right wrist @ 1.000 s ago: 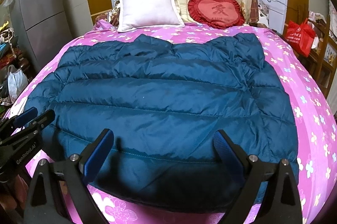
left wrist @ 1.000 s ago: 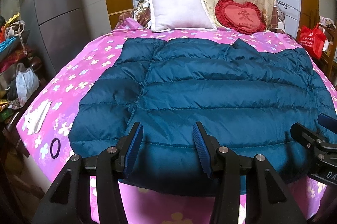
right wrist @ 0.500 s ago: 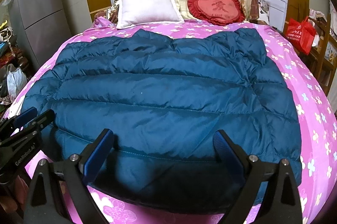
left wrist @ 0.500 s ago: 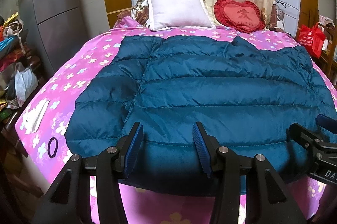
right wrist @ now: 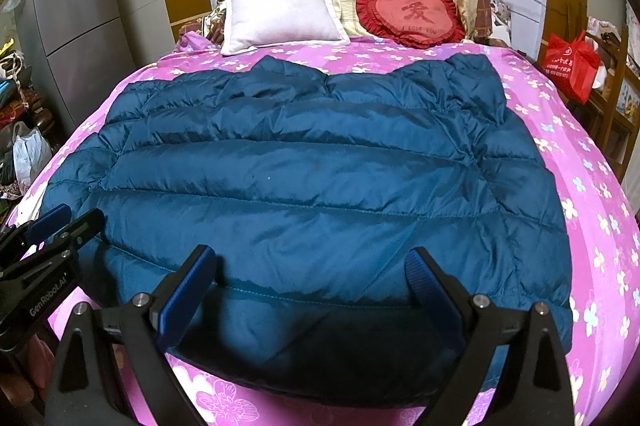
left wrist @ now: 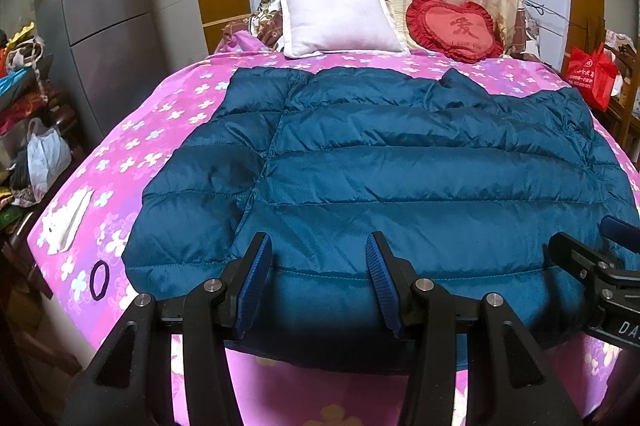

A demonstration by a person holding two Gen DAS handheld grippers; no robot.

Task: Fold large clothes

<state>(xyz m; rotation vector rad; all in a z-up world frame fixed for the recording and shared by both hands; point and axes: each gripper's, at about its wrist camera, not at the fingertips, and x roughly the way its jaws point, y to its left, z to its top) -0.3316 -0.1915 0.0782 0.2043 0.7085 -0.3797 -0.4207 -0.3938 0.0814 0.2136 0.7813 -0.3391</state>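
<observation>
Teal quilted down jacket (left wrist: 420, 162) lies flat on the pink flowered bed (left wrist: 132, 146), hem toward the near edge, collar toward the white pillow (left wrist: 340, 22) and red heart cushion (left wrist: 456, 30). Sleeves folded inward; horizontal stitched baffles, sheen on fabric. Left hand-held gripper (left wrist: 316, 274) approx. half open above the hem, nothing between jaws. Right hand-held gripper (right wrist: 310, 286) wide open, empty, also above the hem.
</observation>
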